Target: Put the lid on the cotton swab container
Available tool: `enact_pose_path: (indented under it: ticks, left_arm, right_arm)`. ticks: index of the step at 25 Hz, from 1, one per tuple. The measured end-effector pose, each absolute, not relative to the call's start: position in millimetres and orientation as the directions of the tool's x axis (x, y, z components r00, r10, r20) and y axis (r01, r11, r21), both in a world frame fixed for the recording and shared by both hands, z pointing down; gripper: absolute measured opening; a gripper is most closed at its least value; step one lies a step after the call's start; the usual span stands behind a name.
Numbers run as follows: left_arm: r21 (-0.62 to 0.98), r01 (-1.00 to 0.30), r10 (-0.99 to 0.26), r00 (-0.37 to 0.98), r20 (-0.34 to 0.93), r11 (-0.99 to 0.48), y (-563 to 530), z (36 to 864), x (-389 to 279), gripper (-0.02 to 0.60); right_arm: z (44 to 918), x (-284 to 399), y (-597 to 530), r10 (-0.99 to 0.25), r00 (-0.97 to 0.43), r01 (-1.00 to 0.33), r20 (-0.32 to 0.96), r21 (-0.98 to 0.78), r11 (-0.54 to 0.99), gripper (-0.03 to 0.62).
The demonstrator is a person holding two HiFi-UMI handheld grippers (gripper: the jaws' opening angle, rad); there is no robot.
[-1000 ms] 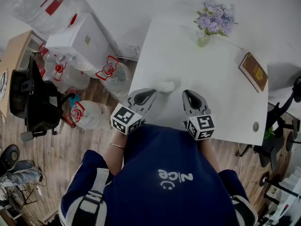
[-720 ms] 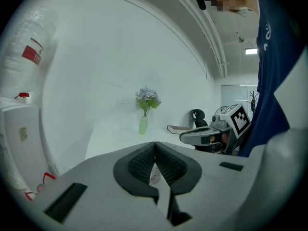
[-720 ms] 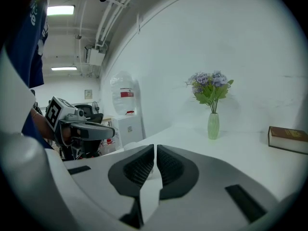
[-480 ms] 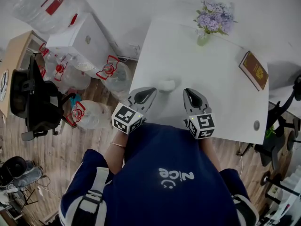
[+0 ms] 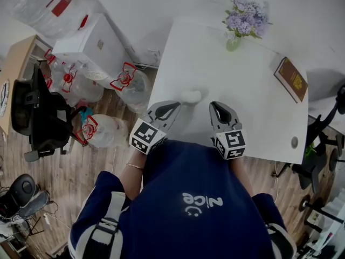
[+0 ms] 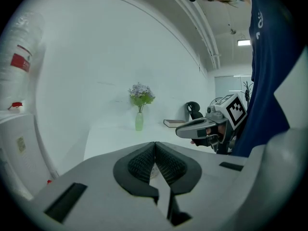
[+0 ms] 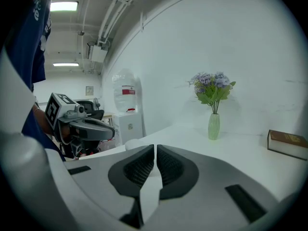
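Observation:
The cotton swab container (image 5: 190, 95) is a small white rounded thing on the white table (image 5: 253, 107), near its front-left part. I cannot make out a separate lid. My left gripper (image 5: 173, 106) is shut and empty, its tip just below and left of the container. My right gripper (image 5: 214, 106) is also shut and empty, a short way to the container's right. In the right gripper view the container (image 7: 131, 145) shows just left of the closed jaws (image 7: 155, 150), with the left gripper (image 7: 111, 131) beyond it. The left gripper view shows its closed jaws (image 6: 155, 146) and the right gripper (image 6: 179, 132).
A green vase of purple flowers (image 5: 237, 34) stands at the table's far edge. A brown book (image 5: 291, 81) lies at the right edge, and a small grey disc (image 5: 293, 143) at the front-right corner. Water bottles (image 5: 129, 85), a white cabinet (image 5: 89, 45) and a black chair (image 5: 38, 117) are on the left.
Almost nothing. The left gripper has edged slightly to the right; the container and the right gripper stay where they were.

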State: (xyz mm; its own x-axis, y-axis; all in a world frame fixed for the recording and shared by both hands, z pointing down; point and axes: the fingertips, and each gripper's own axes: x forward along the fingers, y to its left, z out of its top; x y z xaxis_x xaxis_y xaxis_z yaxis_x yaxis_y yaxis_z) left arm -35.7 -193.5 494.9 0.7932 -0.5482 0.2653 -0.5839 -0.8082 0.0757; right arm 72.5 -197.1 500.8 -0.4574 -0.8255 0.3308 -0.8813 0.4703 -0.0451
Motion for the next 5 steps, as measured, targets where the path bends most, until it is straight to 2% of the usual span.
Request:
enact_pose_path:
  ticks: [5]
  left_arm:
    - [0.093, -0.598, -0.562, 0.788, 0.25, -0.796, -193.0, 493.5, -40.9, 0.02]
  right_arm:
    - [502.0, 70.0, -192.4, -0.825, -0.456, -0.88, 0.334, -0.027, 0.475, 0.054]
